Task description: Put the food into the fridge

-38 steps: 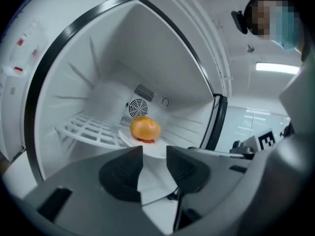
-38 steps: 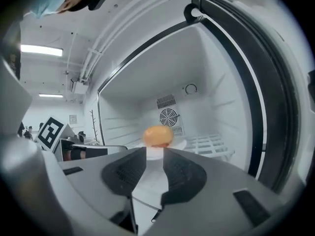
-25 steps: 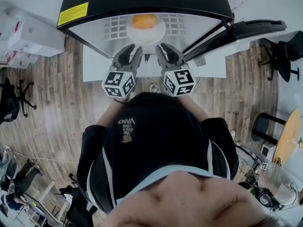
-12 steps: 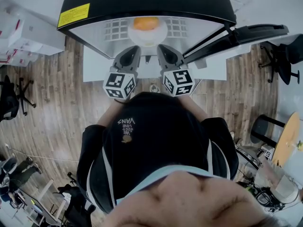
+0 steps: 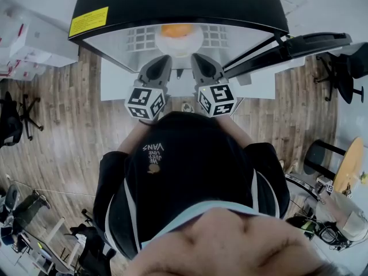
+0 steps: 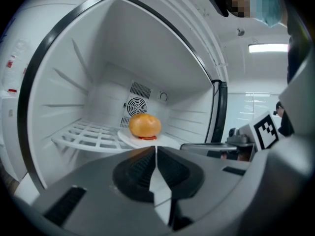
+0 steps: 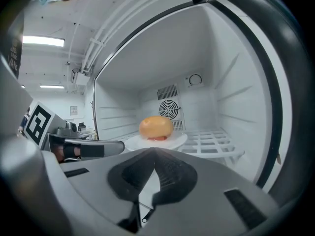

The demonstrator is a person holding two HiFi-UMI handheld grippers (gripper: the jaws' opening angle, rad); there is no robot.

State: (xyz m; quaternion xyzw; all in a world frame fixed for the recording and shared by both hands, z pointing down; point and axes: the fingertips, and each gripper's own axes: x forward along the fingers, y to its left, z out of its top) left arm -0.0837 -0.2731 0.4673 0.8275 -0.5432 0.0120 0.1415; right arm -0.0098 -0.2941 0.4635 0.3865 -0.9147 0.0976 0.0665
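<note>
An orange bun (image 5: 176, 30) with a red filling lies on a white plate (image 5: 194, 42) on the wire shelf (image 6: 88, 136) inside the open fridge (image 5: 172, 4). My left gripper (image 5: 163, 62) is shut and empty, just in front of the fridge opening. My right gripper (image 5: 198, 61) is beside it, also shut with nothing held. In the left gripper view the bun (image 6: 144, 125) sits beyond the closed left gripper (image 6: 156, 149). In the right gripper view the bun (image 7: 156, 127) and plate (image 7: 178, 140) lie beyond the closed right gripper (image 7: 153, 154).
The fridge door (image 5: 299, 42) stands open to the right. White boxes (image 5: 29, 39) are stacked at the left on the wooden floor. Black chairs (image 5: 345, 68) and a round wooden table (image 5: 351, 165) stand at the right.
Both grippers' jaws have gone from open to shut with nothing between them. The bun and plate stay on the shelf.
</note>
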